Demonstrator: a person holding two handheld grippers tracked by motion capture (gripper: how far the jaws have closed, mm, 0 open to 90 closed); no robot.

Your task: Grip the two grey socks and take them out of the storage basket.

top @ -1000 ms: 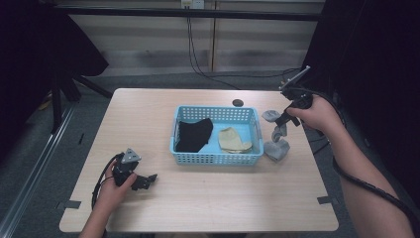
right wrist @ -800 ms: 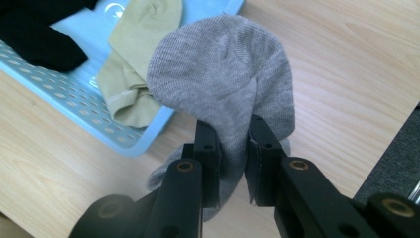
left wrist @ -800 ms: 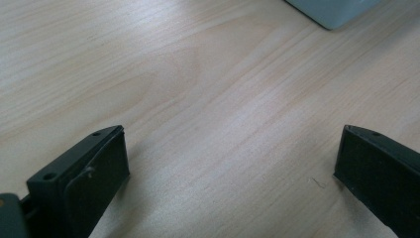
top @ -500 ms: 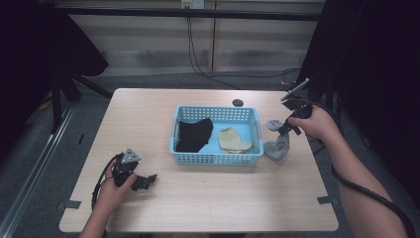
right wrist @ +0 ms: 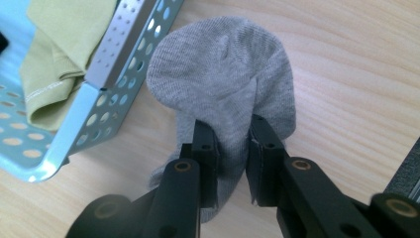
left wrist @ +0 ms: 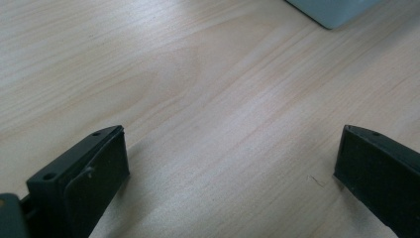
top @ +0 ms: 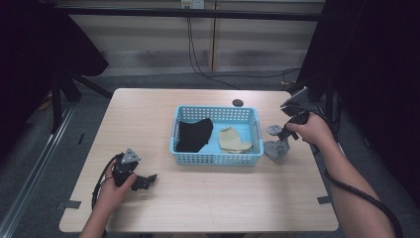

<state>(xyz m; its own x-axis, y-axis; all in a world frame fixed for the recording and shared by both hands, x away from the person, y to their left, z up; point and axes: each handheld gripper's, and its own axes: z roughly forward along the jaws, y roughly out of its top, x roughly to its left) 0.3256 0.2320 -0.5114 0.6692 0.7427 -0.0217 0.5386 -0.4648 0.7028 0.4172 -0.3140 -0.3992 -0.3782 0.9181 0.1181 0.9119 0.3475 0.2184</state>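
Note:
A grey sock [top: 276, 145] [right wrist: 225, 94] hangs crumpled just right of the blue basket [top: 215, 157], its lower end on the table. My right gripper [top: 283, 135] [right wrist: 232, 148] is shut on a fold of this sock, pinched between both pads. Inside the basket lie a black sock [top: 194, 135] on the left and a yellow-green sock [top: 234, 140] [right wrist: 52, 54] on the right. My left gripper [top: 143, 181] [left wrist: 228, 168] rests low on the table at the front left, jaws open wide over bare wood.
A small dark round disc [top: 237, 102] sits on the table behind the basket. The basket's corner [right wrist: 94, 84] stands close left of the held sock. A dark edge [right wrist: 408, 168] lies at the right in the right gripper view.
My right gripper has come down with the grey sock, from above the table to beside the basket's right wall. The left gripper has stayed put.

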